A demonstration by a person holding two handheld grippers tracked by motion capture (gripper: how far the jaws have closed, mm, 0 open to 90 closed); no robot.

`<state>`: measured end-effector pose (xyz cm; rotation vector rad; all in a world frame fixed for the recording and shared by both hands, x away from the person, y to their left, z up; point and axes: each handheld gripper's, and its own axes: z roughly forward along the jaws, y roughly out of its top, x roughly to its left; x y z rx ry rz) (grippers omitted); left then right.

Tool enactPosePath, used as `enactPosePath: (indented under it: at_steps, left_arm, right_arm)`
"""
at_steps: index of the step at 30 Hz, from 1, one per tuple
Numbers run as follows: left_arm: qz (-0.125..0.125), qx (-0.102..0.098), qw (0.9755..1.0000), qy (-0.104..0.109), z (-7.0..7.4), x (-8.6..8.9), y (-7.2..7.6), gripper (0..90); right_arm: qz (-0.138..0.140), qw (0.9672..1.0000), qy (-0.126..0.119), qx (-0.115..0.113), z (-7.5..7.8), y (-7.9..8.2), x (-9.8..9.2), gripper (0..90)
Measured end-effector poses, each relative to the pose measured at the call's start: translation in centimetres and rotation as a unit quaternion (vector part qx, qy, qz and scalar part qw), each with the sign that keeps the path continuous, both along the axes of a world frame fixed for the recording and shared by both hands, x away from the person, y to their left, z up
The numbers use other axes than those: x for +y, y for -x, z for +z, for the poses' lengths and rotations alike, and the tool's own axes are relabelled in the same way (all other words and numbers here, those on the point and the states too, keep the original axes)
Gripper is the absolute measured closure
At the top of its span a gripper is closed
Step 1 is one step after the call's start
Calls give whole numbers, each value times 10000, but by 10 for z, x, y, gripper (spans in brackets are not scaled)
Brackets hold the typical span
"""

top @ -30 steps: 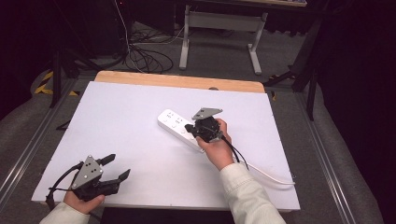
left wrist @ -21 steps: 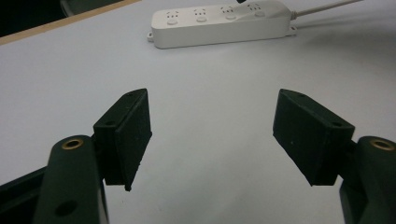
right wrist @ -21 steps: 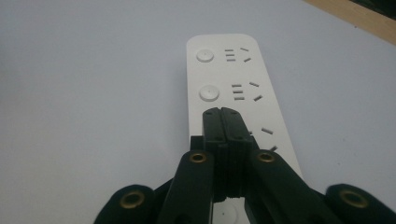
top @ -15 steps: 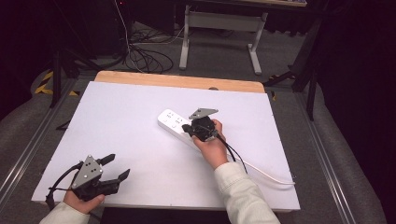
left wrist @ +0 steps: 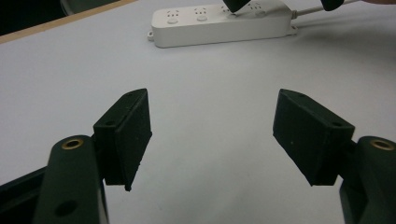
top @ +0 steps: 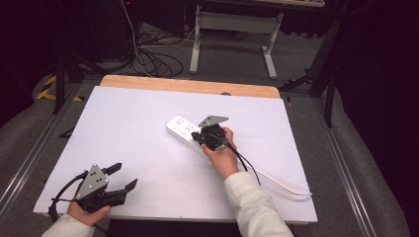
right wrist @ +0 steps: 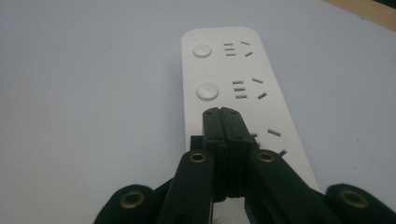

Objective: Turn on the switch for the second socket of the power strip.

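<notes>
A white power strip (top: pixel 181 128) lies in the middle of the white table top (top: pixel 123 133), with its cord (top: pixel 284 185) trailing off to the right. My right gripper (top: pixel 197 136) is shut, and its joined tips rest on the strip's top face. In the right gripper view the shut tips (right wrist: pixel 223 115) sit just below two round buttons (right wrist: pixel 207 91) on the power strip (right wrist: pixel 233 70), covering the spot behind them. My left gripper (top: pixel 124 177) is open near the front left corner, and in the left gripper view the open gripper (left wrist: pixel 212 135) holds nothing. The power strip (left wrist: pixel 219 21) lies far ahead of it.
A wooden strip (top: pixel 188 85) runs along the table's far edge. Beyond it stand a grey desk frame (top: pixel 232 22) and loose floor cables (top: pixel 148 59). Metal rails (top: pixel 29 158) flank the table on both sides.
My right gripper has shifted slightly left along the power strip and settled onto it. The left gripper has stayed where it was, still open.
</notes>
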<state>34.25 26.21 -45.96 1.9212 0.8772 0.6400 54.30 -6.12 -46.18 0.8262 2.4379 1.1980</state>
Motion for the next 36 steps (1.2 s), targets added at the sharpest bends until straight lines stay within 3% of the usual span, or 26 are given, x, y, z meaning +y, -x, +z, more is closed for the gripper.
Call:
enactPosePath:
  at_steps: [13, 36]
  left_arm:
    - [-2, 11, 10000, 3, 0, 0, 0, 282]
    - [0, 1, 10000, -3, 0, -1, 1, 282]
  right_arm:
    - [18, 9998, 110, -137, -3, 1, 3, 900]
    - [-15, 9996, 212, -181, -4, 3, 5, 900]
